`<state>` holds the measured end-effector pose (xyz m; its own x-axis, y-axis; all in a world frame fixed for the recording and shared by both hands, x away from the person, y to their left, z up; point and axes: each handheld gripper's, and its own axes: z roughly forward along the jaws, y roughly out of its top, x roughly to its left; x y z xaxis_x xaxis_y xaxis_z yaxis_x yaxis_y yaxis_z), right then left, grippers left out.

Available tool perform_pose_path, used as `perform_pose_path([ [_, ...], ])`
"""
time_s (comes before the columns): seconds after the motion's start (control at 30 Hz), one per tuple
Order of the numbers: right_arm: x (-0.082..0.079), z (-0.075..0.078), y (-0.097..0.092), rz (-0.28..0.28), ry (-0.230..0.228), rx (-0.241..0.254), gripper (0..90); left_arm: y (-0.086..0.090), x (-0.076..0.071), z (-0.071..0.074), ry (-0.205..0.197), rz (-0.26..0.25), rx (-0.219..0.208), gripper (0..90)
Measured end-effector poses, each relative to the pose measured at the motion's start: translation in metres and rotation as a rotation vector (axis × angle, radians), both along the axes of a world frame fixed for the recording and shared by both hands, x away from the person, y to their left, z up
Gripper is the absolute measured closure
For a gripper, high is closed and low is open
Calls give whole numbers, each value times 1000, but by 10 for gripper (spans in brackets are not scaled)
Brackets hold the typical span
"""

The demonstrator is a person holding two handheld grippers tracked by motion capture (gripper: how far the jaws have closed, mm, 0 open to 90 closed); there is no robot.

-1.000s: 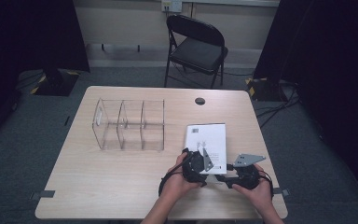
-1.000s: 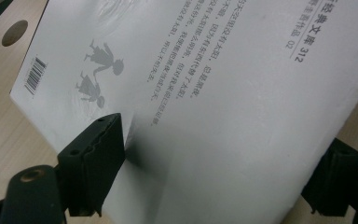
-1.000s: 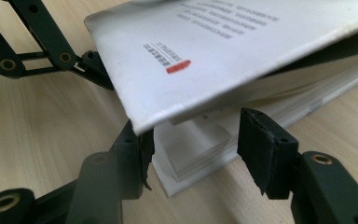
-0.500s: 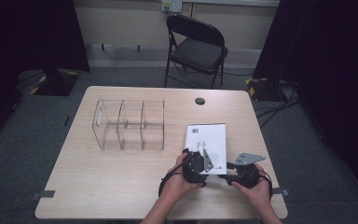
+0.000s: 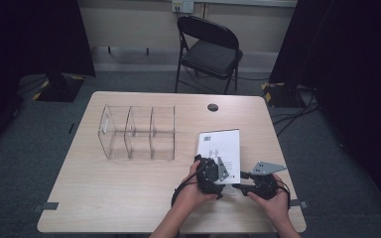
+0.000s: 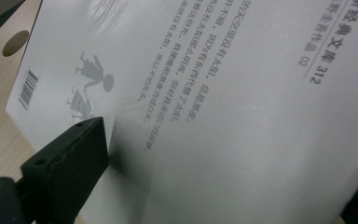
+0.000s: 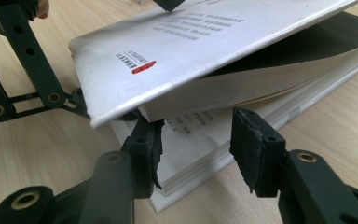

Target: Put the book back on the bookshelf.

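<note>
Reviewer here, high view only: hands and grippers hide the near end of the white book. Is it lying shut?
Observer: No. In the right gripper view the book has its cover and a wad of pages lifted off the rest.
Operator: What holds them up?
Observer: The left gripper. One jaw lies on top of the cover and its linkage runs underneath. Its jaws have just been opening.
Operator: And the right gripper?
Observer: The right gripper stands open at the corner of the lower pages, one jaw tucked under the lifted wad. Its jaws have just been closing.
</note>
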<state>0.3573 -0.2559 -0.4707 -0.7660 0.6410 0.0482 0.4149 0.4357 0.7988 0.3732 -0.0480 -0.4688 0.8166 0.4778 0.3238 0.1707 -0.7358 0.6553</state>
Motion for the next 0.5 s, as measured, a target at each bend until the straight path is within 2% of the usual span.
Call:
perform_pose_path([
  [0.03, 0, 0, 0, -5, 2, 3, 530, -1, 1, 0, -4, 4, 10, 23],
  [0.23, 0, 1, -1, -2, 12, 15, 530, -4, 6, -3, -17, 25, -9, 0],
  [0.4, 0, 1, -1, 0, 11, 14, 529, -4, 6, -5, -32, 13, -19, 0],
  [0.5, -1, 0, -2, 16, 14, 10, 512, -3, 6, -5, -36, 1, -9, 16],
])
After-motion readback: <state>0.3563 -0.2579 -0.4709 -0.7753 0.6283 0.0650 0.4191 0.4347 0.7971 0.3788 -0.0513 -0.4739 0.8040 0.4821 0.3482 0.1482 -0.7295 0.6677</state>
